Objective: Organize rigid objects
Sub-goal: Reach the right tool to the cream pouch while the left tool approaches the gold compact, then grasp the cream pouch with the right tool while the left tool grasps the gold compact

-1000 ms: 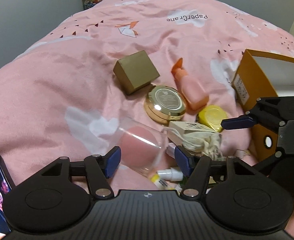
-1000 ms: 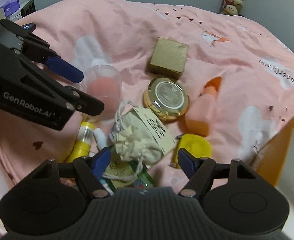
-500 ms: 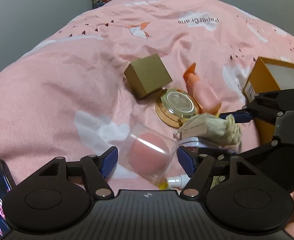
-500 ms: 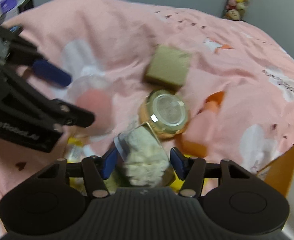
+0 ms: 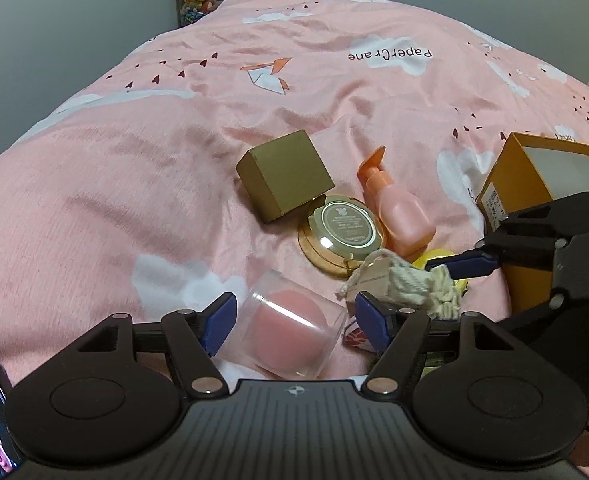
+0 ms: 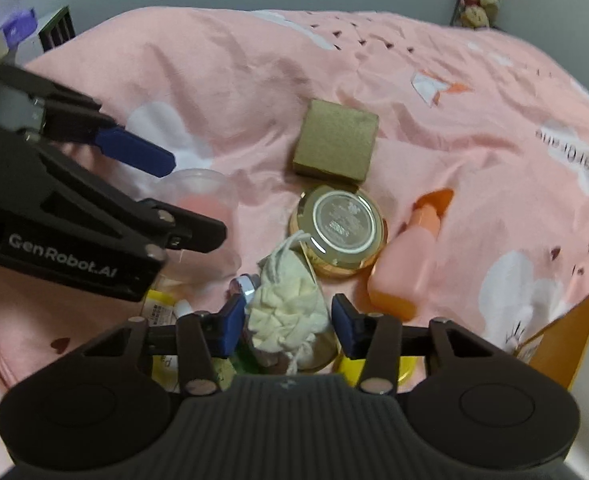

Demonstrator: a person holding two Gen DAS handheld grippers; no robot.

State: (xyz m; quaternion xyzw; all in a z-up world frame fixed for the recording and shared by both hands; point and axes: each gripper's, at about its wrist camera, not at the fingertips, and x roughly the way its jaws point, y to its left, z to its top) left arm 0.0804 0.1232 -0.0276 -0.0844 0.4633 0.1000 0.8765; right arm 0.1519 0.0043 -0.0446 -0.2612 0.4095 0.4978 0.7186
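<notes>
On pink bedspread (image 5: 94, 200): right gripper (image 6: 286, 320) pinching cloth pouch (image 6: 290, 312); left gripper (image 5: 294, 318) spread around clear sponge case (image 5: 290, 340)

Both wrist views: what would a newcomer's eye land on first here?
The cream drawstring pouch between the right hand-held gripper pads, low in the right view. Then the clear case holding a pink sponge, framed by the open left hand-held gripper. Behind both, a gold compact gleams on the pink duvet.

The left claw (image 5: 294, 318) is held low with its jaws spread wide. The right claw (image 6: 286, 320) is held just beside it, its jaws narrowed, and is seen crossing the left view.
</notes>
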